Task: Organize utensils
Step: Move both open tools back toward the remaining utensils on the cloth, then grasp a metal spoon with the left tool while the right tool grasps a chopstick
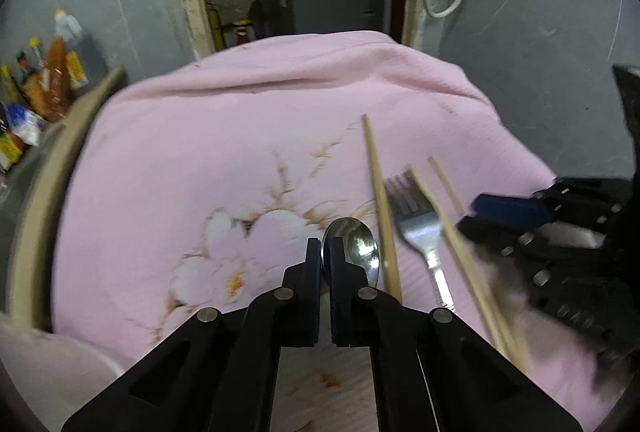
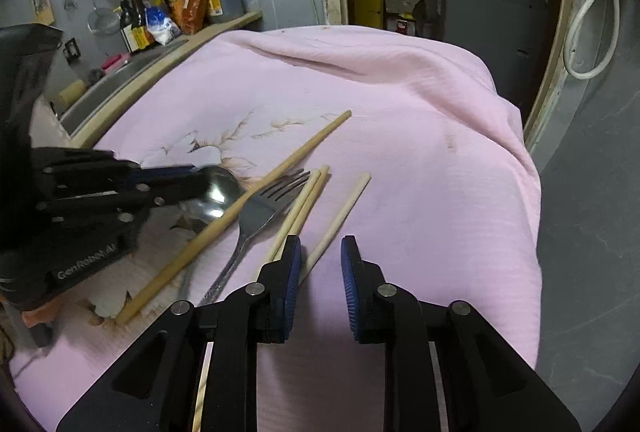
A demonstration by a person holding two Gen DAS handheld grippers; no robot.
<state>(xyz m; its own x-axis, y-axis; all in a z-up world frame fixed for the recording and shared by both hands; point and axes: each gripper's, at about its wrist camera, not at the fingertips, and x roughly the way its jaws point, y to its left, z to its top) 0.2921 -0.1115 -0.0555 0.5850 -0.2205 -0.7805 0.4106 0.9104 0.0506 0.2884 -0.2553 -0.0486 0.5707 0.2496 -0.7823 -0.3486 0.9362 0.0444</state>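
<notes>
The left gripper (image 1: pixel 322 252) has its jaws pressed together at the near edge of a spoon's (image 1: pixel 358 246) bowl; whether they pinch the rim or merely rest against it cannot be told. The right gripper (image 2: pixel 320 252) is partly spread, and no pad presses on anything. A pale chopstick (image 2: pixel 340 216) reaches in between its jaws, close to the left pad, with its far tip pointing away and to the right.

All the utensils lie on a pink flowered cloth (image 2: pixel 420 136) draped over the tabletop. Just left of that pale chopstick, a pair of chopsticks (image 2: pixel 308 192) lie side by side, running under the right gripper's left finger. Next comes a fork (image 2: pixel 260 212), tines pointing away. Farther left, a longer chopstick (image 2: pixel 240 208) slants across the spoon. The long axes all run roughly away from the right gripper, leaning rightward.

The right hand is nearer the chopsticks and fork; the left is nearer the spoon. Closing on the pale chopstick would likely need only a slight shift left.
</notes>
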